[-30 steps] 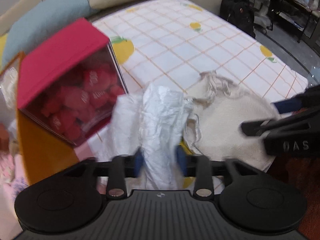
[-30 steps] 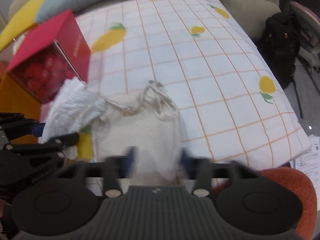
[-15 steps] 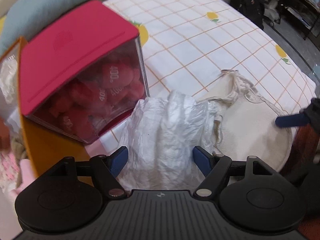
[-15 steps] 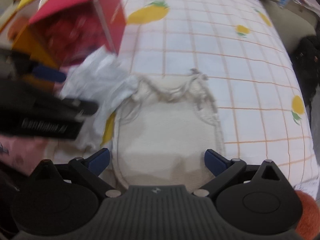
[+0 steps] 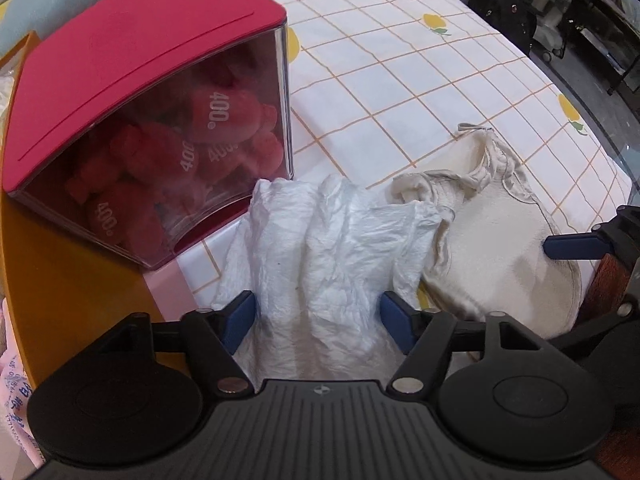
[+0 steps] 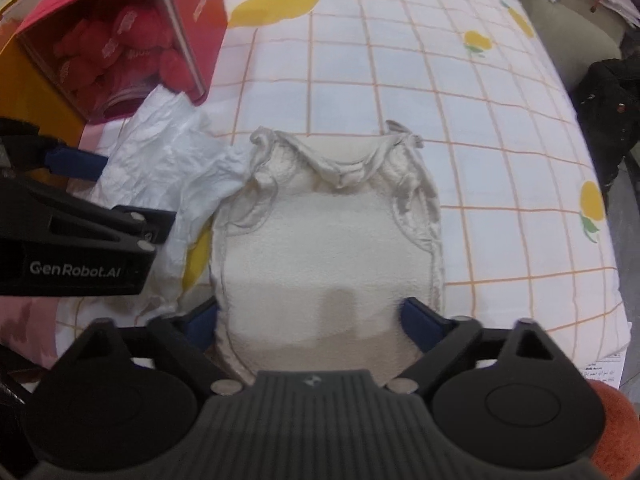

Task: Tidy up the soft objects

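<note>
Bedding fills both views for us: a white sheet (image 6: 400,80) with an orange grid and yellow fruit prints, stretched over a mattress that drops away at its right edge. We see the cream drawstring bag (image 6: 328,248) lying flat near the sheet's near edge, its gathered mouth pointing away from us toward the far side. Our right gripper (image 6: 316,322) hangs over the bag's closed bottom end with its jaws spread wide, one blue pad at each side of the cloth and gripping nothing. Just left of the bag, touching its mouth corner, lies the crumpled white plastic bag (image 5: 328,248). Our left gripper (image 5: 318,318) sits above the near end of that plastic, jaws released and straddling it. Behind the plastic, toward the sheet's left edge, we have a clear box (image 5: 160,168) with a red lid, tipped on its side and packed with red plush pieces printed "400". An orange panel (image 5: 60,276) stands against the box on the left. Past the far right corner of the bed we catch a black backpack (image 5: 504,4) on the floor, with furniture legs behind it. A rust-orange cushion (image 6: 616,424) shows at the near right corner, and a sheet of printed paper (image 6: 604,372) just beside it.
</note>
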The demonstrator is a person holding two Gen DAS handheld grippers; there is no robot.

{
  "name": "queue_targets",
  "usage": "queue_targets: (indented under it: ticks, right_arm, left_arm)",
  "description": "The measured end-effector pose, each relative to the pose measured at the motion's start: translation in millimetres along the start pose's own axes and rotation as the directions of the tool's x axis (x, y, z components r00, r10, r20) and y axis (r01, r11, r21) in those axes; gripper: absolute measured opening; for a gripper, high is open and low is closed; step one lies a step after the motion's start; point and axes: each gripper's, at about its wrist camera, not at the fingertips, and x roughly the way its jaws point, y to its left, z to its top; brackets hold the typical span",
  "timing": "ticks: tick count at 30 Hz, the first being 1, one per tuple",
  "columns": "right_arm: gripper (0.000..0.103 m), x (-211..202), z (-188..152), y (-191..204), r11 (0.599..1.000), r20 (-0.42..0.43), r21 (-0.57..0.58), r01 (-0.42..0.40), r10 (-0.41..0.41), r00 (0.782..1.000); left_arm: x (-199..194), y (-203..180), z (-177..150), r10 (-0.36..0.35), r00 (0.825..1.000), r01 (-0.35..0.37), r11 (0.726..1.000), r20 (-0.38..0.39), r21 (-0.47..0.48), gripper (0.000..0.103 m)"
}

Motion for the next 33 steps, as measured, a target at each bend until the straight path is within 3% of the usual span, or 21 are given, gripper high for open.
queue_targets:
  ticks: [4,8,11,16,24,29,33]
  right_arm:
    - [0.058,-8.5,-0.9,-4.7,0.999,0.03,0.039,0.027,-0.028,0.999]
    - [0.019,-13.0,-2.3,-10.2,0.996,0.052,0.067,0.062,-0.066,0.996]
    - [0.011,-13.1,-2.0,-13.3,0.994,0.062,0.089,0.062,-0.068,0.996]
    - [0.009,-26.5,-4.0,-16.1,0.99,0.113,0.123,0.071,-0.085,0.99]
    - [0.009,-72.2,-17.7,-8.3,0.985,0.215,0.162,0.055,-0.09,0.973]
    - [0.009,-110.6,-21.1,9.4,0.989,0.314,0.142,0.027,-0.071,0.947]
    - [0.009,-142.5,-15.1,24.9,0.994,0.391,0.1,-0.039,-0.003,0.92]
  left_arm:
    - [-2.8,-1.7,-3.0,0.0,1.0,0.0,1.0,0.019,-0.002,0.058]
    - [-4.4,-4.5,-4.3,-0.007,0.999,0.007,1.0,0.044,-0.008,0.034]
    - [-8.7,-6.7,-6.4,-0.014,0.997,0.016,1.0,0.077,-0.02,0.023]
    - [-35.2,-8.5,-14.8,-0.069,0.985,0.079,0.995,0.155,-0.057,0.019]
    - [-92.0,-4.2,-31.5,-0.14,0.942,0.175,0.98,0.304,-0.091,0.018]
    - [-135.9,10.5,-43.5,-0.133,0.908,0.189,0.976,0.396,-0.106,0.018]
    - [-165.3,34.4,-57.1,-0.082,0.894,0.164,0.975,0.44,-0.151,0.018]
